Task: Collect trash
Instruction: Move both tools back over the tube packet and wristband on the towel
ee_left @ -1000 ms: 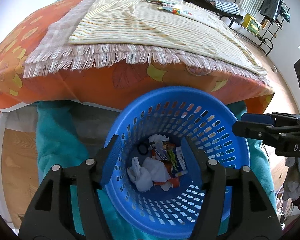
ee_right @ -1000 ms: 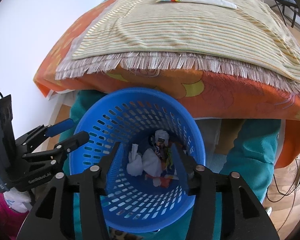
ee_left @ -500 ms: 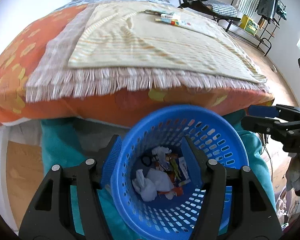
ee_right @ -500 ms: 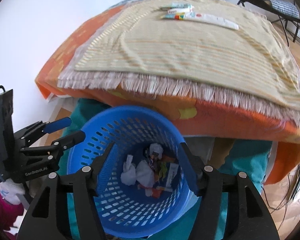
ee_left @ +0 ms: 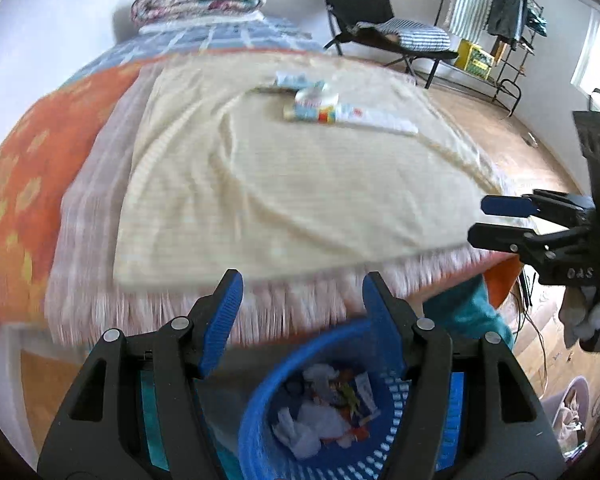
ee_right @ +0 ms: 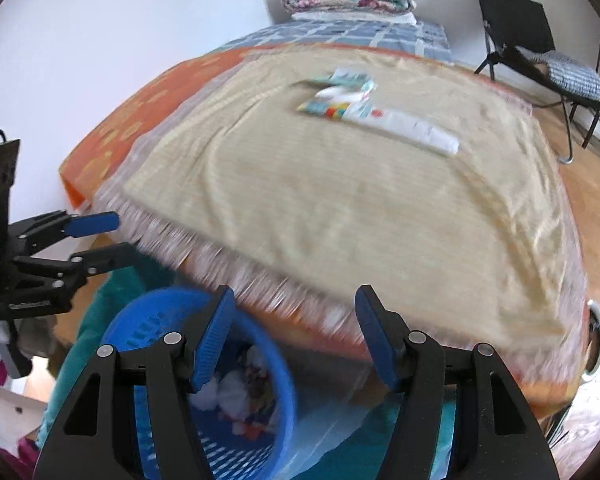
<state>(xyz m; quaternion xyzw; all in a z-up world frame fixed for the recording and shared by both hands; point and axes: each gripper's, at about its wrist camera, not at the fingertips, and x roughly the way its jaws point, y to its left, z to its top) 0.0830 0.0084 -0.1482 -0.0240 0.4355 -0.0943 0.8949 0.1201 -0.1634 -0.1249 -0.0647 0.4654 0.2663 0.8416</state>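
Both grippers have lifted off the blue basket point(ee_left: 260, 420); left gripper point(ee_left: 302, 300) and right gripper point(ee_right: 294, 316) are hanging half-open, empty, wrappers point(ee_left: 320, 106) sitting upper-center.

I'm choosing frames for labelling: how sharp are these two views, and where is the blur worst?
Left wrist view: the fringe of the cloth smears into streaks, the wrappers are soft, the left gripper is crisp. Right wrist view: the fringe and the blue basket smear alike; only the right gripper is sharp. Both bow at the edges.
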